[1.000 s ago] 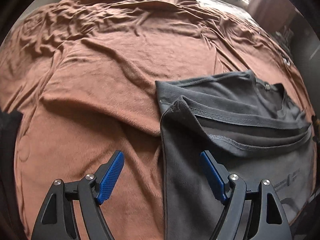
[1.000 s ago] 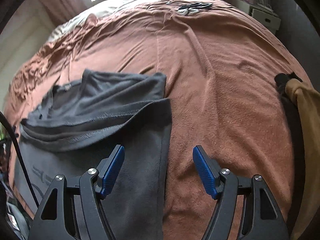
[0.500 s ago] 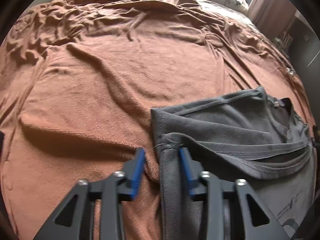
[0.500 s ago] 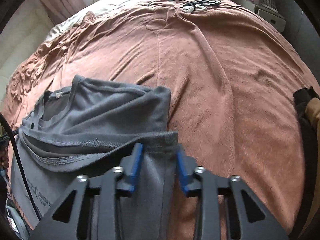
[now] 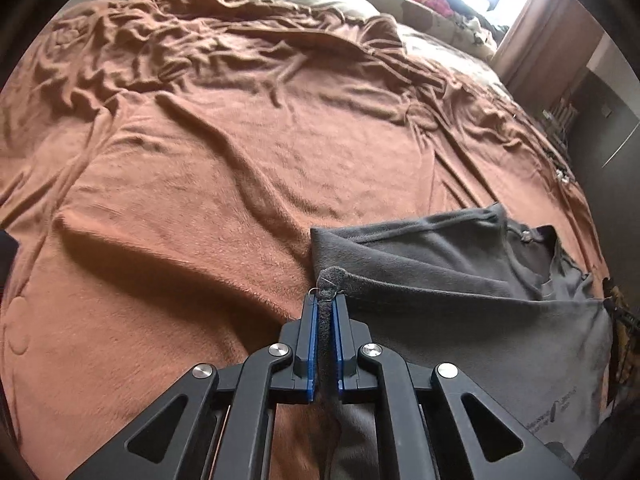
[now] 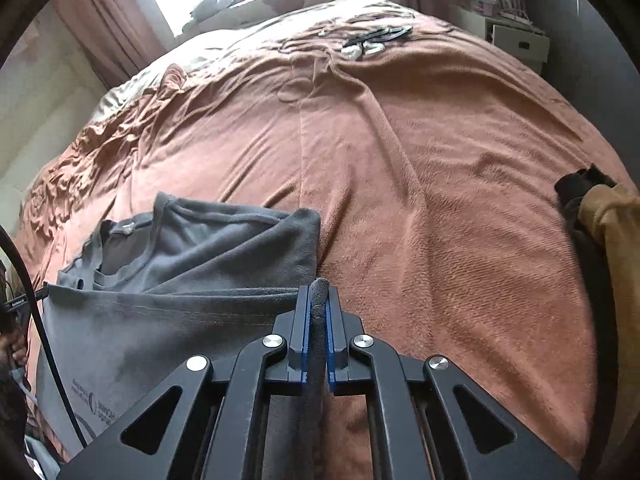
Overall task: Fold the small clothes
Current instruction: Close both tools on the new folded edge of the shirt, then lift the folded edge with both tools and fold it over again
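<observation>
A dark grey T-shirt (image 5: 460, 300) lies partly folded on a brown blanket (image 5: 240, 168), its neckline at the far end. My left gripper (image 5: 325, 304) is shut on the shirt's left folded edge, with cloth pinched between the blue pads. In the right wrist view the same shirt (image 6: 180, 280) lies to the left. My right gripper (image 6: 317, 294) is shut on its right folded edge. The edge between both grippers is raised a little off the blanket (image 6: 420, 200).
A mustard and black pile of clothes (image 6: 600, 232) lies at the blanket's right edge. Black and white small items (image 6: 372, 40) lie far back on the bed. A white drawer unit (image 6: 512, 36) stands beyond. A black cable (image 6: 40, 332) hangs at left.
Both grippers went from wide open over the shirt's side edges to fully shut on them. Both have lifted the cloth and the views have tilted up toward the far side of the bed.
</observation>
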Demonstrator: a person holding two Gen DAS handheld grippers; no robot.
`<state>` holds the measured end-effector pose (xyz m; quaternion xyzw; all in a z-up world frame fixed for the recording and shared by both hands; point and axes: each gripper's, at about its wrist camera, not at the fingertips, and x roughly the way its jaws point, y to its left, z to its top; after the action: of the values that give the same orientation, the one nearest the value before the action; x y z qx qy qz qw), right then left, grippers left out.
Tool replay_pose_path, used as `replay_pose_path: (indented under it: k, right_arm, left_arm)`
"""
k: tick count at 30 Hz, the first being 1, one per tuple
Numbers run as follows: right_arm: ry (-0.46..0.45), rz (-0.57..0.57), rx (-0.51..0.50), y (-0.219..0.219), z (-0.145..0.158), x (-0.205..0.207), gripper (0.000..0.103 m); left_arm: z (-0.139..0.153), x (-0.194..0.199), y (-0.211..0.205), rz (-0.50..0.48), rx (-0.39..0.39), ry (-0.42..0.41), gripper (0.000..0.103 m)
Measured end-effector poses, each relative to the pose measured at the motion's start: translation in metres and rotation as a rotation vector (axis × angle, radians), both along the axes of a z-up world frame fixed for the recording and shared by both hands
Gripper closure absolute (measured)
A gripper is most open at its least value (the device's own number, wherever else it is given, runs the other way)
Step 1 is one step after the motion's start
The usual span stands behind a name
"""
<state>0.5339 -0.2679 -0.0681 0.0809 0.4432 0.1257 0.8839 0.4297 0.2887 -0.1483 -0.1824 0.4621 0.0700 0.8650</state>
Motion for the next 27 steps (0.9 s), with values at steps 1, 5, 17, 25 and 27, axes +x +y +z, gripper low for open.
replay_pose_path:
  k: [1, 5, 17, 25, 27]
  right_arm:
    - [-0.007, 0.002, 0.001, 0.0, 0.003, -0.003, 0.101]
    - [-0.049, 0.006, 0.004, -0.001, 0.019, -0.018, 0.101]
    - [-0.14, -0.011, -0.011, 0.002, 0.057, -0.016, 0.101]
    - [-0.117, -0.022, -0.06, 0.019, 0.048, 0.032, 0.101]
    - [-0.101, -0.02, -0.08, 0.025, 0.042, 0.048, 0.101]
  left_arm:
    - [0.006, -0.003, -0.001, 0.002, 0.007, -0.011, 0.096]
    - [0.024, -0.011, -0.007, 0.002, 0.029, -0.047, 0.096]
    - [0.08, 0.003, -0.007, 0.034, 0.085, -0.136, 0.097]
    - [0.069, 0.052, 0.001, 0.033, 0.111, -0.097, 0.097]
    - [0.059, 0.066, 0.003, 0.027, 0.117, -0.074, 0.097]
